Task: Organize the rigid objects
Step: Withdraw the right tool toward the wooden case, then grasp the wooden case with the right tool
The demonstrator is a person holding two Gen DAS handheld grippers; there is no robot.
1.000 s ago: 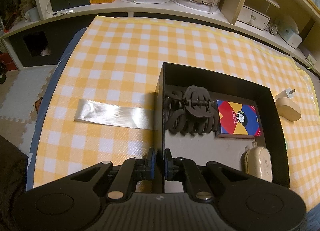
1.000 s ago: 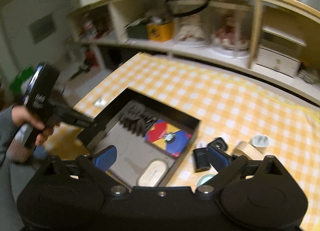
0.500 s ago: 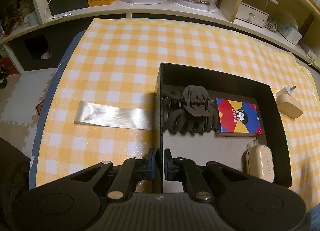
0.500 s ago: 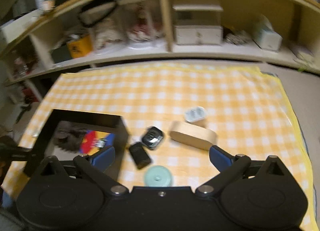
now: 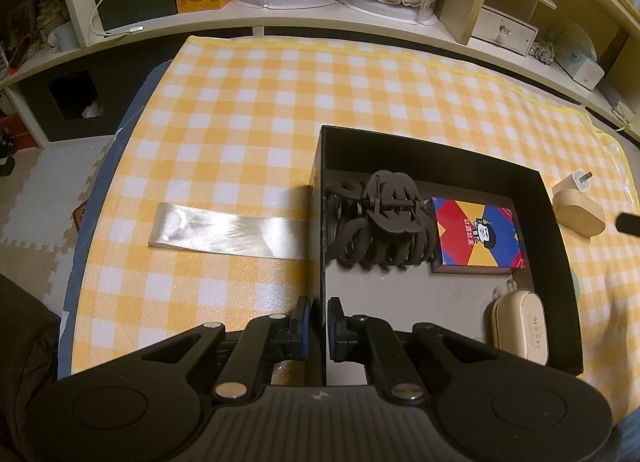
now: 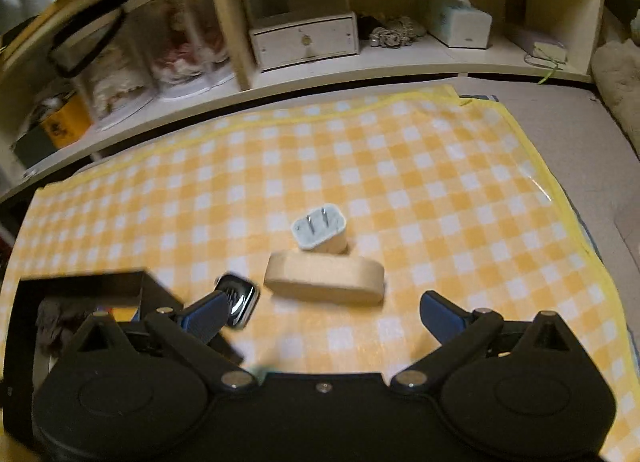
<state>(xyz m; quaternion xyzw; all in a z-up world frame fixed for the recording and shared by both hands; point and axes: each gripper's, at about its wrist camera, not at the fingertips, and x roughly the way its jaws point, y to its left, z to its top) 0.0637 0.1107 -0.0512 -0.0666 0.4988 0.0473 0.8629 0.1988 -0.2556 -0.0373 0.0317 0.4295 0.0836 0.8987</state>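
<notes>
A black box lies on the yellow checked cloth; inside are a dark hair claw, a colourful card pack and a beige case. My left gripper is shut on the box's near left wall. My right gripper hangs open just above and in front of a beige oval wooden box. A white plug adapter stands behind that box, and a small shiny black device lies by the left fingertip. In the right wrist view the black box sits at lower left.
A silvery strip lies on the cloth left of the box. Shelves with doll cases, boxes and a small drawer unit run along the far side. The cloth's right edge drops to the floor.
The right gripper swung right and sank, from over the black box to the beige oval box and plug adapter. The left gripper kept its hold on the box wall.
</notes>
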